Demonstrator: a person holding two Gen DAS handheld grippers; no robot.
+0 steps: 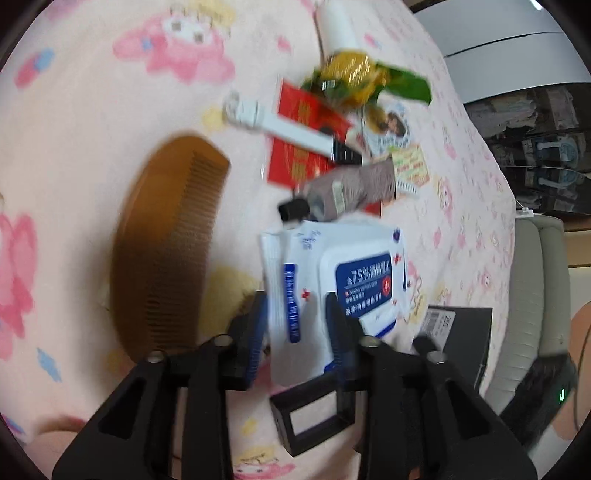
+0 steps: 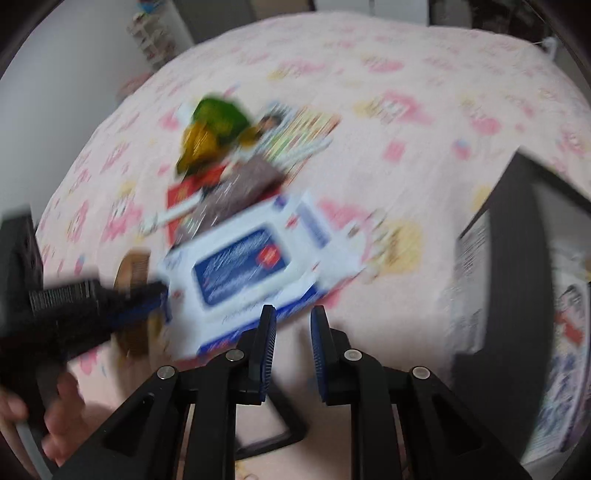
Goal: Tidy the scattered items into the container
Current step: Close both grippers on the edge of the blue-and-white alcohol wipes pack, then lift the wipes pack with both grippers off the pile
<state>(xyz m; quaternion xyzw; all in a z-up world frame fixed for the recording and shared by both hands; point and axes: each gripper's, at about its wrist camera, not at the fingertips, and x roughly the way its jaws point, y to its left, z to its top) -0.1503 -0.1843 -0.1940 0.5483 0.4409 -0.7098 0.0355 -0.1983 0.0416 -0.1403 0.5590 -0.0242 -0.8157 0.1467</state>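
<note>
My left gripper (image 1: 297,314) is shut on the end of a white and blue pack of alcohol wipes (image 1: 343,277) and holds it over the pink bedspread. The pack also shows in the right wrist view (image 2: 255,269), with the left gripper (image 2: 147,299) at its left end. My right gripper (image 2: 291,343) is open and empty, just below the pack. A black box (image 2: 513,266) stands at the right, its corner also in the left wrist view (image 1: 465,332). A brown comb (image 1: 166,240) lies to the left of the pack.
Beyond the pack lie a grey-brown tube (image 1: 347,192), red envelopes (image 1: 299,155), a white strap-like item (image 1: 273,125), a green and gold wrapper (image 1: 362,77), a white bottle (image 1: 338,26) and printed cards (image 1: 391,125). A grey sofa (image 1: 535,295) stands past the bed edge.
</note>
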